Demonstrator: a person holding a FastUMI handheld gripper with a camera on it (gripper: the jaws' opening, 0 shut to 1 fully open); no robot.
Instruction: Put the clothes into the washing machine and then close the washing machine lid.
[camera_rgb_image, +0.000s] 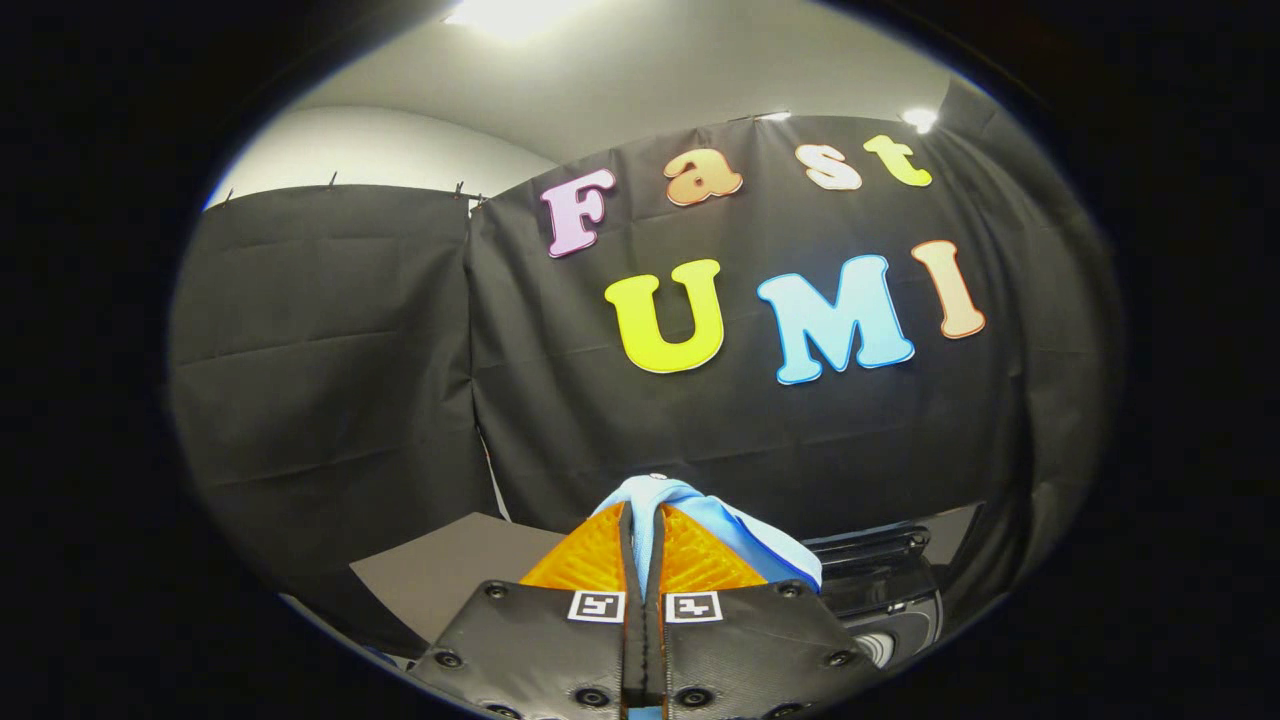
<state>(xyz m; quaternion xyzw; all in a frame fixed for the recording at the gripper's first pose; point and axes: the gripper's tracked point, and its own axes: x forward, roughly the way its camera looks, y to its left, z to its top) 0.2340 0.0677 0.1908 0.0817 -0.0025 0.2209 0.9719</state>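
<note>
Hand-held gripper (643, 520) pinched on light-blue cloth (700, 520), perhaps above dark washing machine (880, 590).

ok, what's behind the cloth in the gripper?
The gripper is shut on the light blue cloth. Behind it hangs the black booth wall; lower right, a dark machine part shows, its near side covered by cloth and fingers.

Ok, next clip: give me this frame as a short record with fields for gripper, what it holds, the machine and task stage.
gripper: gripper shut, fingers nearly together
held item: light blue cloth pinched between the fingers, bunched over and past the tips
washing machine: dark machine low and beyond the fingers on the right, partly seen; lid state cannot be told
backdrop: black cloth wall ahead
task stage: cloth in grip, lifted, not yet in the machine
</note>
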